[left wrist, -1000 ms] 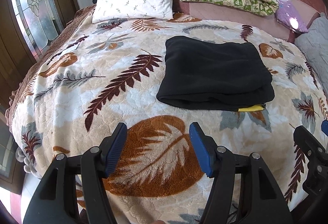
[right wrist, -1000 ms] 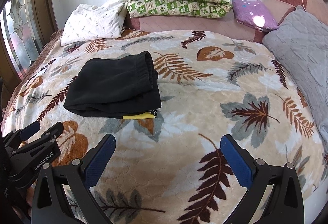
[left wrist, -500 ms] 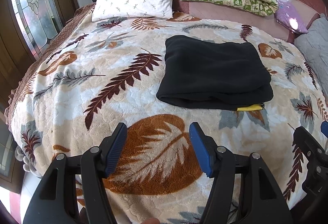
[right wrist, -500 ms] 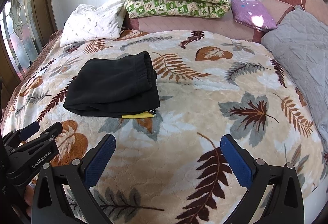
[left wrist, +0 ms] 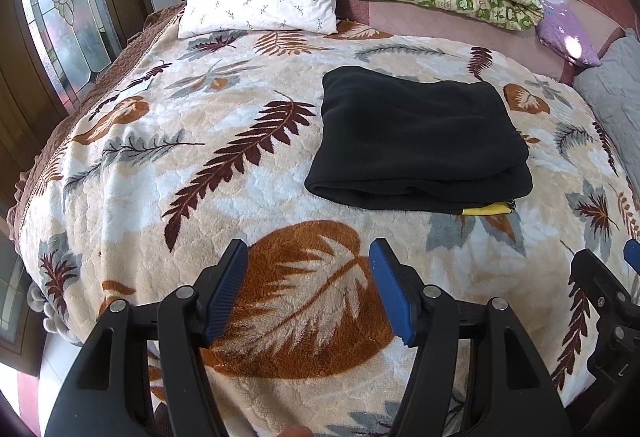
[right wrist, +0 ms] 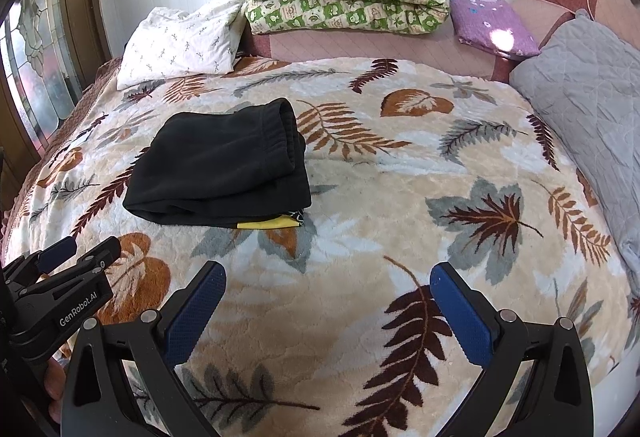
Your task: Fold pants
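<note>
Both cameras sit low at the foot of the bed, angled down toward the headboard wall — the left wrist view from left of the black pants [left wrist: 416,141] (nearer them), the right from the right; both share the leaf-print blanket [right wrist: 360,205].

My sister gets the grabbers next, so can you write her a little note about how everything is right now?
Left gripper: open, empty, above the leaf-print fleece blanket.
Right gripper: open wider, empty, also above the blanket.
The black fleece pants lie folded in a compact stack on the blanket ahead of both grippers, neither touching them; a yellow strip pokes out at the near edge.
Done: the pants look folded.
Left: probably nothing, perhaps tuck in the yellow bit.
</note>
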`<action>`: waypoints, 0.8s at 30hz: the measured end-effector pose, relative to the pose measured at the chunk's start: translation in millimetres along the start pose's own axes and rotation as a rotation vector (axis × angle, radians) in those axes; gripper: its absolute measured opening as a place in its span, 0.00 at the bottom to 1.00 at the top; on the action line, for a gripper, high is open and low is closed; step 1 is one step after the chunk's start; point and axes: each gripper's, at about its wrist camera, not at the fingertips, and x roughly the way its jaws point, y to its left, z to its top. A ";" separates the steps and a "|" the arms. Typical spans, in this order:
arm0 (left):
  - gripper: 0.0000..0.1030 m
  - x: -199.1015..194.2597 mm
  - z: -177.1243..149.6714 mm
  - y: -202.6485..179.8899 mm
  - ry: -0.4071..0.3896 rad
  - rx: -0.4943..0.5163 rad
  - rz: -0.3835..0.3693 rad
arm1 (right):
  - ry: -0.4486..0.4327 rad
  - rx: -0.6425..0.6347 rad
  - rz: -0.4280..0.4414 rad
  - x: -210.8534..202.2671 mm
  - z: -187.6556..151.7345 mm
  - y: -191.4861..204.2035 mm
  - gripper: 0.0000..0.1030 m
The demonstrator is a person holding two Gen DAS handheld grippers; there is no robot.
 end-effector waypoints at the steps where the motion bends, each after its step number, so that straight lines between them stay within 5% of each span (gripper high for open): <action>1: 0.61 0.1 -0.6 -0.1 0.001 -0.002 -0.002 | 0.000 0.000 0.000 0.0 -0.1 0.0 1.00; 24: 0.61 0.9 -1.7 -0.5 0.006 -0.001 -0.005 | 0.005 -0.001 -0.003 0.7 -3.7 -0.2 1.00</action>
